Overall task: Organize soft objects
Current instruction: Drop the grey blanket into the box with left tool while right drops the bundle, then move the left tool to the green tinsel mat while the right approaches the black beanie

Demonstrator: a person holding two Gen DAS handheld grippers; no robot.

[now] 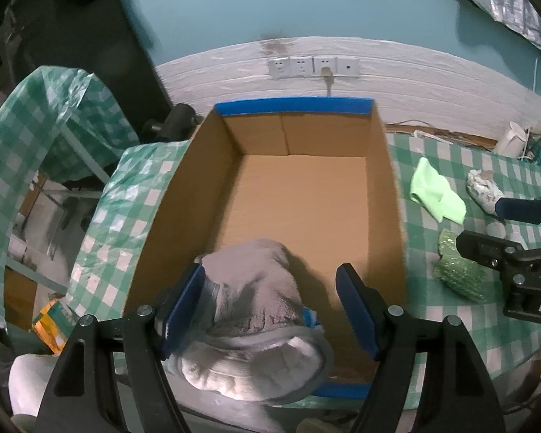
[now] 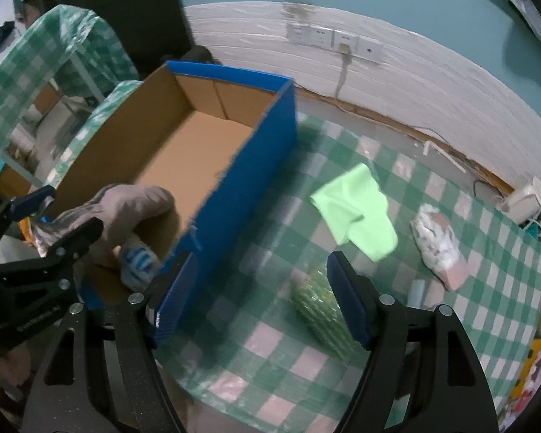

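Cardboard box [image 1: 299, 195], blue outside and plain brown inside, stands on a worktop [image 2: 263, 342] covered in green-and-white check plastic. Its floor is bare except at the near end, where a grey fleece bundle [image 1: 256, 303] lies partly inside and partly draped over the near rim.

The left gripper [image 1: 270, 310] hangs over that near end with its jaws spread. The bundle sits between them, against the left blue pad, while the right pad stands clear of it with a gap (so nothing is being pinched). The right wrist view shows the same bundle, with a small blue-and-white patch on its underside.

The right gripper [image 2: 259, 303] is over the worktop just to the right of the box, jaws also spread and holding nothing. Its left pad is close to the blue outer wall of the box; its right pad overlaps a green knobbly roll [image 2: 321, 310] lying on the cloth.

Further right lie 2 more soft things: a light green cloth [image 2: 357, 209], crumpled, and beyond it a white and pink bag-like bundle [image 2: 438, 245]. All 3 are outside the box and apart from each other.

At the back, a row of wall sockets [image 1: 313, 66] sits on a white panelled strip.
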